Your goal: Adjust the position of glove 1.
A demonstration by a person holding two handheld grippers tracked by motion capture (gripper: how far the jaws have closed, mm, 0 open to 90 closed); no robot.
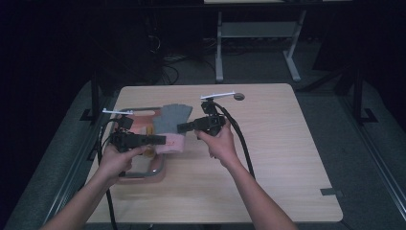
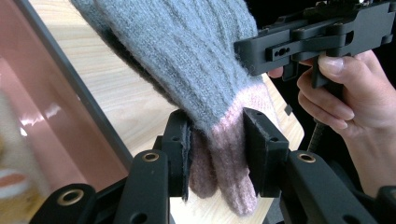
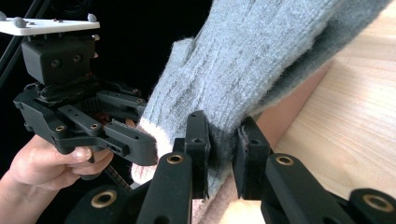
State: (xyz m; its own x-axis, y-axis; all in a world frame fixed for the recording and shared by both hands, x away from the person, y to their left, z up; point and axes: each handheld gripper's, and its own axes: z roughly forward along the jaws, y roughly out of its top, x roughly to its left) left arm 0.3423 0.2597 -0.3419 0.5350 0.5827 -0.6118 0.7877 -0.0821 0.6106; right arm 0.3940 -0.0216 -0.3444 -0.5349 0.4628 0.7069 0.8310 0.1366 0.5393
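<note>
High view: left tongs (image 1: 160, 140) and right tongs (image 1: 182, 128) meet at grey-pink glove (image 1: 171, 125) above tabletop (image 1: 268, 158), beside tray (image 1: 143, 173).
Left gripper view: jaws clamped on glove's pink cuff.
Right gripper view: jaws pinched on grey knit.

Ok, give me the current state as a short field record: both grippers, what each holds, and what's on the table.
left gripper: shut on the pink end of the glove
right gripper: shut on the glove's grey part
glove: grey knit with a pink end, held between both grippers above the table
tray: pinkish, metal-rimmed, at the table's left side, under the left gripper
</note>
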